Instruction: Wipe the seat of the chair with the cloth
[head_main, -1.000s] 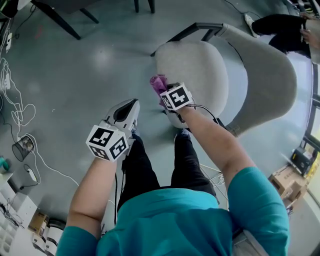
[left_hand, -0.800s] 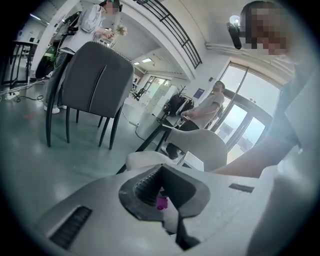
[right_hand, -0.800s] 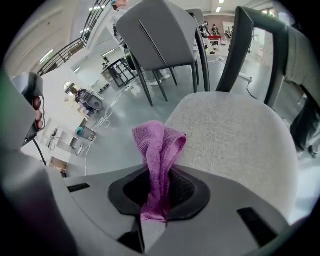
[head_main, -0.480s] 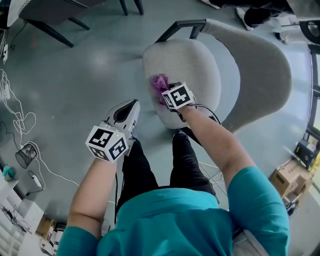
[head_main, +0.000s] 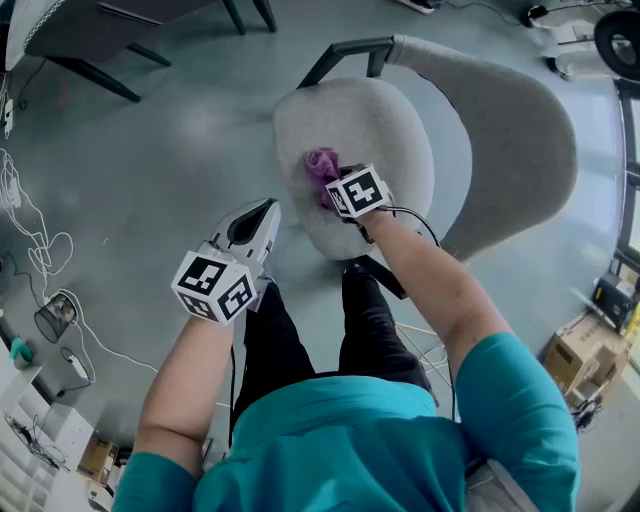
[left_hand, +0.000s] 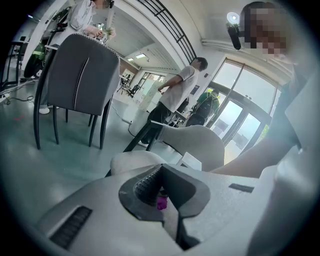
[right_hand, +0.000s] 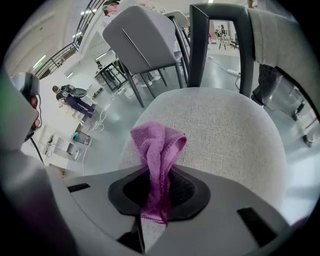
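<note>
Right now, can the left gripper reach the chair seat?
Probably yes: the left gripper hangs just off the seat's front-left edge, only floor between; the right gripper and cloth sit further right.

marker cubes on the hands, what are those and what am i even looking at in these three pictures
No robot here: a person holds a hand-held clamp, called a gripper, in each hand. The marker cubes are part of each gripper. The head view comes from a camera on the person's head, looking down. The other two come from cameras riding on the grippers, looking along their jaws. The right gripper is shut on a purple cloth, held over the grey chair seat. The left gripper is shut and empty, off to the seat's side, above the floor.
</note>
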